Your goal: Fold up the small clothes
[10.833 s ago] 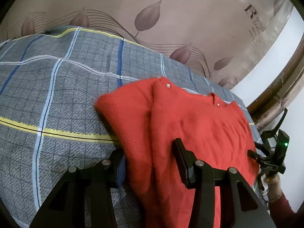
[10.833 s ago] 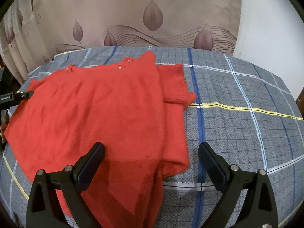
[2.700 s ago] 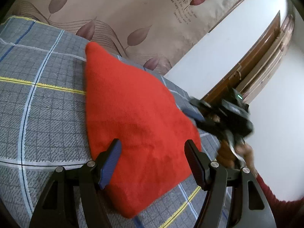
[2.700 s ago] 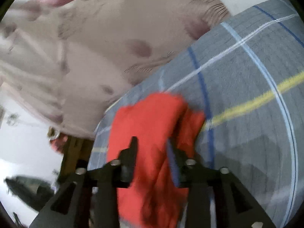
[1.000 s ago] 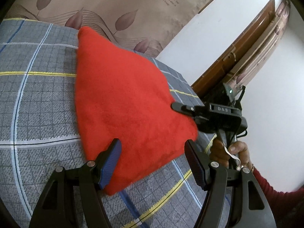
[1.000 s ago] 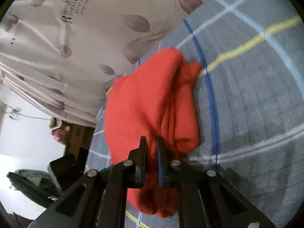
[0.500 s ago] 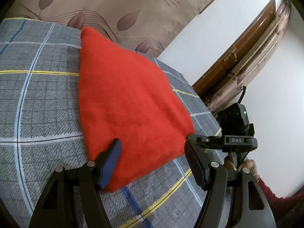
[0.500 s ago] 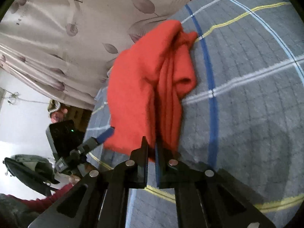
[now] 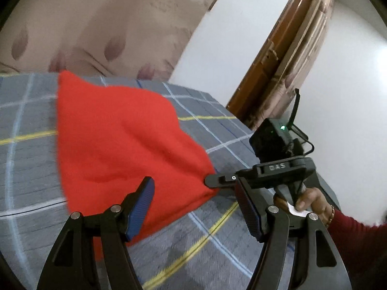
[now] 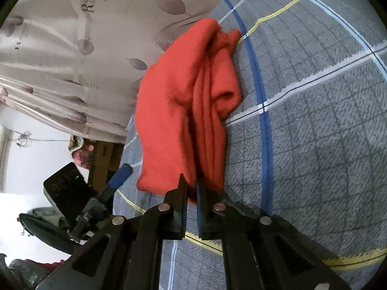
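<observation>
A red knit sweater (image 9: 116,140) lies folded on the grey plaid bedspread (image 9: 217,130). In the left wrist view my left gripper (image 9: 196,205) is open, its fingers over the sweater's near edge without gripping it. My right gripper (image 9: 210,181) is shut on the sweater's right corner and lifts that corner slightly. In the right wrist view the right gripper (image 10: 192,188) pinches the near corner of the sweater (image 10: 183,106), whose layers hang in folds. The left gripper (image 10: 116,181) shows at lower left there.
A beige curtain with a leaf print (image 9: 96,24) hangs behind the bed. A white wall and a brown wooden door frame (image 9: 278,55) stand to the right. In the right wrist view, a person's face (image 10: 79,154) shows past the bed's left edge.
My right gripper has closed on the sweater's corner and pulled it up and outward. The left gripper stays open and has tilted up a little.
</observation>
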Motion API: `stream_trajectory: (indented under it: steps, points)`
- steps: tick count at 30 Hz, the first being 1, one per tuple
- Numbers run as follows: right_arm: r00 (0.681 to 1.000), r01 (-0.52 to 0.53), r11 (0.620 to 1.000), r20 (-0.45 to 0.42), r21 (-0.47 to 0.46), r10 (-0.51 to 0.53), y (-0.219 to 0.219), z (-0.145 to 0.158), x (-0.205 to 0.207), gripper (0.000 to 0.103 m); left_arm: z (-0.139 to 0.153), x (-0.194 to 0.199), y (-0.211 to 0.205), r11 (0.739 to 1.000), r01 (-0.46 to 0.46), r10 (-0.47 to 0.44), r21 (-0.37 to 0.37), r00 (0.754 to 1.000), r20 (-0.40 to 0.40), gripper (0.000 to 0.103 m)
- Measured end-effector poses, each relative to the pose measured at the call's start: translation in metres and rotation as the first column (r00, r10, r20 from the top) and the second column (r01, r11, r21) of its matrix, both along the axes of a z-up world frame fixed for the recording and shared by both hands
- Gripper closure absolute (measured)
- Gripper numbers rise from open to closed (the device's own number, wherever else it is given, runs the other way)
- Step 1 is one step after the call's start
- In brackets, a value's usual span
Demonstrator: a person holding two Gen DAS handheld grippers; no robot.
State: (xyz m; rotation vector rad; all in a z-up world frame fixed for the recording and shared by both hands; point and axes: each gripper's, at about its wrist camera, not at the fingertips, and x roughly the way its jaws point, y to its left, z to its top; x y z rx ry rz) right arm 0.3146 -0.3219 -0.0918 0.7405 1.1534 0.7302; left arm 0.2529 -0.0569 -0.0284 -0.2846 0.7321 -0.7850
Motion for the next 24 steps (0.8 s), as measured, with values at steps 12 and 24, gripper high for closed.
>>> stream_trajectory:
  steps: [12,24]
  points:
    - [0.99,0.053,0.998,0.132,-0.017,-0.05,-0.011,0.039,0.064,0.064,-0.026,0.009,-0.02,0.998,0.068,-0.067,0.002,0.989,-0.132,0.034]
    - [0.968,0.034,0.943,0.244,-0.332,0.052,0.026,0.037,0.109,0.096,-0.025,0.008,-0.022,0.994,0.107,-0.106,0.003,0.985,-0.14,0.034]
